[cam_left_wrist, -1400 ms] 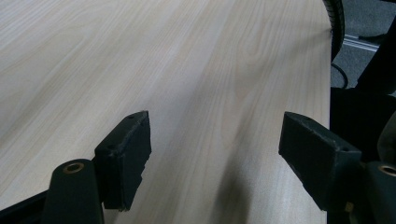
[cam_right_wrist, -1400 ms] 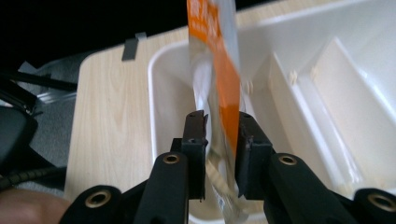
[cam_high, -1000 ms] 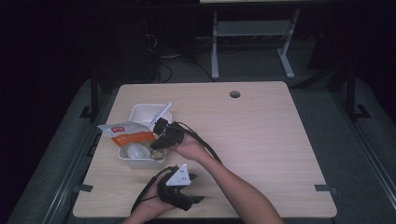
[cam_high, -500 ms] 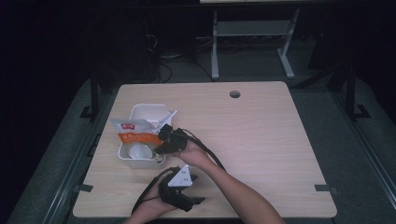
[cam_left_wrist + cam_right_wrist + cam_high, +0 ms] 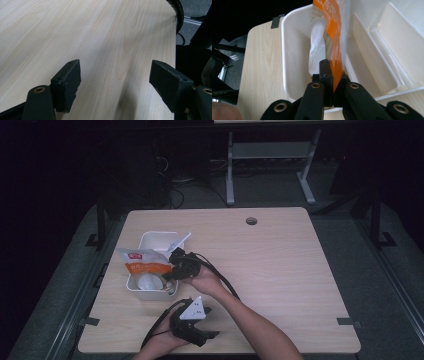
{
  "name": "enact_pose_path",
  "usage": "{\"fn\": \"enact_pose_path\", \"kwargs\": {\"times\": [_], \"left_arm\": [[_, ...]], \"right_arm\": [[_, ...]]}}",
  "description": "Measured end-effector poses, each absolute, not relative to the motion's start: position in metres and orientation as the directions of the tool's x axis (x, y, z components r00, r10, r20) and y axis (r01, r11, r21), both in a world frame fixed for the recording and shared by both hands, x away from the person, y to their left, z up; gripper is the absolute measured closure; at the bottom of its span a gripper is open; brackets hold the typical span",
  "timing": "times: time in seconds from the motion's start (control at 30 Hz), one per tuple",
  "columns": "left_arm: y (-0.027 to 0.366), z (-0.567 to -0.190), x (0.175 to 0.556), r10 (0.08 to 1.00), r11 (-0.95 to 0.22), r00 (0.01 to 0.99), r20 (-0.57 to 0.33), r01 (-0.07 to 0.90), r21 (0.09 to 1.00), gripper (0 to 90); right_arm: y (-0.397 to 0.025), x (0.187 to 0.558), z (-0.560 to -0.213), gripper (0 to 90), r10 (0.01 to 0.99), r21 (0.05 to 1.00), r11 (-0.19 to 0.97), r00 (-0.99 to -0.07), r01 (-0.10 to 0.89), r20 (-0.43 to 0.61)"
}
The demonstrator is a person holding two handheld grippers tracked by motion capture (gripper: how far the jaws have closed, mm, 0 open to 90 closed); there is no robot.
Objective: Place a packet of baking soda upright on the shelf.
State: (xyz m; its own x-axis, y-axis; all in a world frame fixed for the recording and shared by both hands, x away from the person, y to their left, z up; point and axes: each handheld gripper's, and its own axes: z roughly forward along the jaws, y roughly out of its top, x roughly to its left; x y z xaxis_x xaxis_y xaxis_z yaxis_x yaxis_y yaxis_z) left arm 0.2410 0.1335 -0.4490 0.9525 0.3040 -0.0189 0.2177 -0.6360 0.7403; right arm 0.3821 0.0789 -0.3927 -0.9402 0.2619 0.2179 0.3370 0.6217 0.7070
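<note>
My right gripper (image 5: pixel 173 267) is shut on the edge of an orange and silver snack packet (image 5: pixel 144 261), held over a white divided bin (image 5: pixel 156 239) at the table's left. In the right gripper view the packet (image 5: pixel 334 30) hangs edge-on between the jaws of that gripper (image 5: pixel 333 76), above the bin's near compartment (image 5: pixel 294 50), where a white wrapped item (image 5: pixel 317 42) lies. My left gripper (image 5: pixel 192 320) rests near the table's front edge. Its jaws stand wide apart in the left gripper view (image 5: pixel 116 82), with bare wood between them.
The light wooden table (image 5: pixel 280 265) has a cable hole (image 5: pixel 251 221) at the back middle. A white divider (image 5: pixel 372 52) splits the bin into compartments. A black cable (image 5: pixel 220 275) trails from the right gripper. Dark floor and a metal stand (image 5: pixel 270 165) lie beyond the table.
The right gripper with the packet has shifted slightly toward the front, over the bin's near compartment. The left gripper has stayed at the front edge.
</note>
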Motion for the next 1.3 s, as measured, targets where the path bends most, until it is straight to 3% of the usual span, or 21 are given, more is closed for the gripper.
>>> {"fn": "enact_pose_path", "kwargs": {"times": [0.5, 1.3], "left_arm": [[0.134, -0.449, 0.243, 0.307, -0.634, 0.951, -0.022, 0.222, 0.740, 24.9], [0.139, -0.448, 0.248, 0.330, -0.623, 0.944, -0.026, 0.238, 0.745, 24.8]], "right_arm": [[0.072, 0.386, -0.402, 88.6, 0.268, 0.707, 0.603, -0.928, 0.370, 0.257], [0.042, 0.392, -0.372, 70.2, 0.243, 0.756, 0.532, -0.924, 0.382, 0.296]]}}
